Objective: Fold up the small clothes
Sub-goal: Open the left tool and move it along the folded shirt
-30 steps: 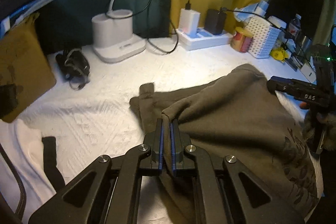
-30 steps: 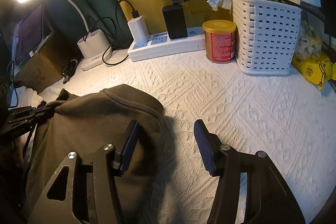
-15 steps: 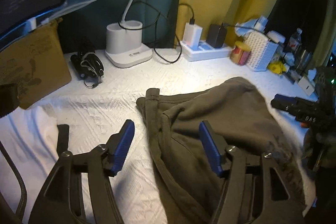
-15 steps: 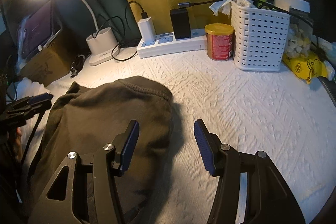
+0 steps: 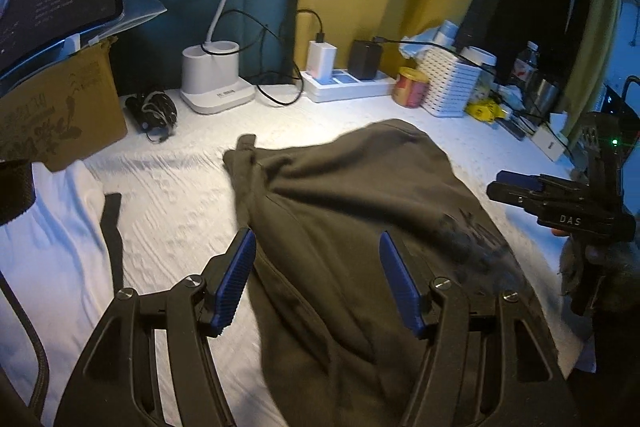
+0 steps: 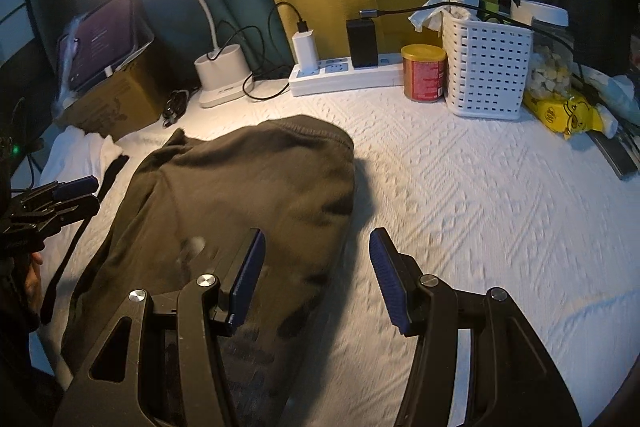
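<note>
A dark olive garment [image 5: 360, 187] lies folded over on the white textured cover [image 5: 180, 195], with a dark print near its right side. My left gripper [image 5: 316, 247] hangs open above the garment's near part, with nothing pinched between its blue pads. In the right wrist view the same garment [image 6: 248, 179] fills the left half. My right gripper [image 6: 316, 239] is open too: its left finger is over the garment's right edge, its right finger over the bare cover [image 6: 460, 195]. Each gripper shows at the edge of the other's view, right gripper [image 5: 520, 183] and left gripper [image 6: 76, 187].
Along the back wall stand a white desk lamp [image 5: 212, 83], a power strip [image 6: 344, 75] with chargers, a red can [image 6: 424, 73] and a white basket [image 6: 486, 67]. A cardboard box [image 5: 56, 115], white cloth [image 5: 48, 227] and a black strap [image 5: 112, 227] lie left.
My left gripper let go of the garment's folded edge, opened wide and drew back and up. My right gripper also drew back, still open. The garment now lies loose on the cover.
</note>
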Demonstrator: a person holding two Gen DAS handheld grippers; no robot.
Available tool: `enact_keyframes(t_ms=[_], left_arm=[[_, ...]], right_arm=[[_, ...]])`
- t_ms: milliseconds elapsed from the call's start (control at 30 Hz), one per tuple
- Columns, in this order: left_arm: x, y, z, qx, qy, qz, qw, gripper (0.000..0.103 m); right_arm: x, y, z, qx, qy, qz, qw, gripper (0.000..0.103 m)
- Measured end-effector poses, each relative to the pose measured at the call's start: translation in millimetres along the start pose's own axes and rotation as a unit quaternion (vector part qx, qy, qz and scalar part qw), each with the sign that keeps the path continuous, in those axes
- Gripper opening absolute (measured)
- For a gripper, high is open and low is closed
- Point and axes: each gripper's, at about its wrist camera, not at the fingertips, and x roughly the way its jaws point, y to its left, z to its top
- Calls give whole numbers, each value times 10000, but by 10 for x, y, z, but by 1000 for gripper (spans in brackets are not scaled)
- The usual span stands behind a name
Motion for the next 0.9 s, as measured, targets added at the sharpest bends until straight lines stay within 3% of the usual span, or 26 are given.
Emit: enact_keyframes(t_ms=[200, 300, 633, 900], left_arm=[[-50, -174, -200, 77, 171, -125, 9997, 66], [-72, -294, -318, 138, 234, -230, 9994, 89], [-142, -574, -584, 338, 437, -542, 9970, 89], [-231, -455, -832, -70, 559, -726, 9958, 88]], right_arm=[[-119, 87, -169, -42, 23, 41, 10000, 57], [-180, 123, -250, -58, 40, 45, 10000, 57], [-369, 199, -485, -67, 56, -3, 10000, 57], [-468, 264, -692, -60, 92, -16, 9999, 57]])
